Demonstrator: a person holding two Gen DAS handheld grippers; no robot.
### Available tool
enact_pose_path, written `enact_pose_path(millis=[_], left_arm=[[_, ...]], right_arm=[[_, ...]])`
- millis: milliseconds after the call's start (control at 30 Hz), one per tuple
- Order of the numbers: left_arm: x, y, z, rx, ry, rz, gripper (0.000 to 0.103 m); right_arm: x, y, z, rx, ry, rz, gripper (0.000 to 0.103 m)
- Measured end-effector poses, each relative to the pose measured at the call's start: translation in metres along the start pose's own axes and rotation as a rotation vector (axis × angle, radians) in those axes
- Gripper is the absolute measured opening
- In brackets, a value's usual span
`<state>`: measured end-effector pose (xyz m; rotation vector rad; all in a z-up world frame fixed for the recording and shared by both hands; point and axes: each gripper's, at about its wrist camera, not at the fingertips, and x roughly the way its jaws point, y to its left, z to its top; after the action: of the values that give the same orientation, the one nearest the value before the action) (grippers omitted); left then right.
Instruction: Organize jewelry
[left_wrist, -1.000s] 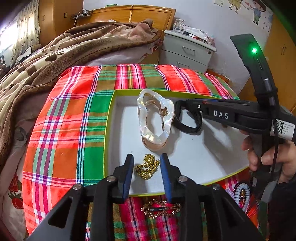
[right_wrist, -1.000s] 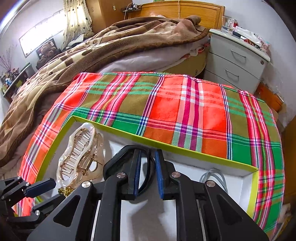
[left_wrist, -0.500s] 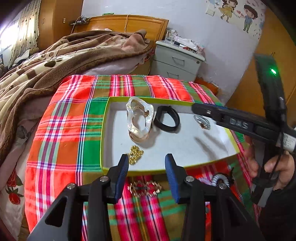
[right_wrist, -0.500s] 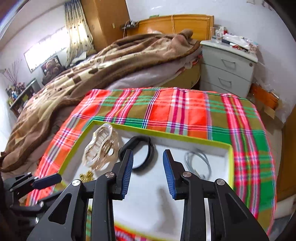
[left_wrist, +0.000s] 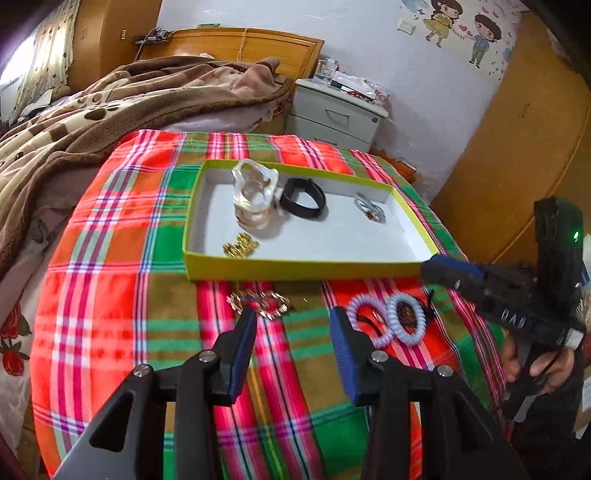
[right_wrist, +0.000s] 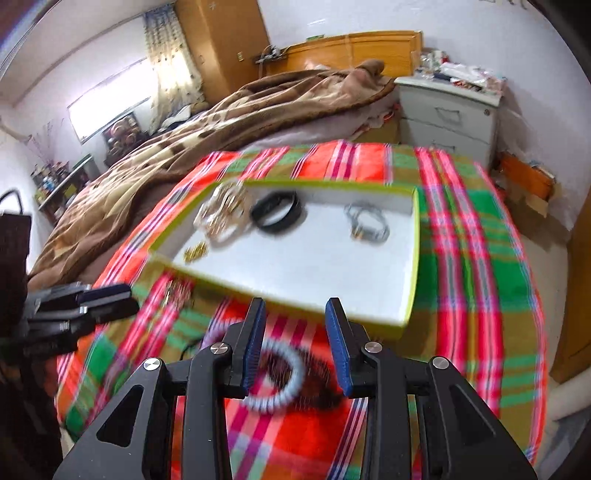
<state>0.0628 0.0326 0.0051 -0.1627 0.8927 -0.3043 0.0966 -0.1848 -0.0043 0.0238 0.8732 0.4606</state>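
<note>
Now both grippers are hanging over the plaid cloth (left_wrist: 110, 236) on the near side of the tray (left_wrist: 295, 267); left gripper (left_wrist: 291, 354) and right gripper (right_wrist: 295, 354) are standing apart, nothing between their pads, having just widened. Clear claw clip (left_wrist: 255, 199), black band (left_wrist: 303, 197), gold chain (left_wrist: 240, 245) and silver bracelet (left_wrist: 369, 208) are lying inside the tray. Gold barrette (left_wrist: 260, 301) and pale coil ties (left_wrist: 384, 319) are lying on the cloth just near of it.

Both tongs are black plastic frames with silver screw heads and ribbed blue pads on the fingers (left_wrist: 242, 354). The right tongs (left_wrist: 448, 271) carry white "DAS" lettering, a green light, and a thin black cable past the hand (left_wrist: 532, 369).
</note>
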Motion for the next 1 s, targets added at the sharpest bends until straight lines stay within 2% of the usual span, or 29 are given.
enact_pose_path(millis=[233,600,667,700,867,1000], left_arm=[[-0.002,-0.004,-0.015,0.006,0.018,-0.015,0.043],[-0.003,0.001,-0.025,-0.01,0.036,0.003,0.043],[-0.003,0.001,-0.025,-0.011,0.038,0.007,0.043],[-0.003,0.001,-0.025,-0.012,0.038,0.01,0.043],[-0.004,0.0,-0.025,-0.013,0.043,0.015,0.043],[-0.003,-0.004,-0.023,-0.006,0.045,0.019,0.043]], right_arm=[[0.014,0.002,-0.017,-0.009,0.044,0.018,0.034],[0.021,0.006,-0.023,-0.031,0.069,-0.037,0.034],[0.022,0.008,-0.024,-0.043,0.068,-0.057,0.031],[0.022,0.009,-0.024,-0.053,0.069,-0.075,0.026],[0.019,0.008,-0.024,-0.05,0.059,-0.083,0.013],[0.015,0.007,-0.025,-0.044,0.042,-0.077,0.01]])
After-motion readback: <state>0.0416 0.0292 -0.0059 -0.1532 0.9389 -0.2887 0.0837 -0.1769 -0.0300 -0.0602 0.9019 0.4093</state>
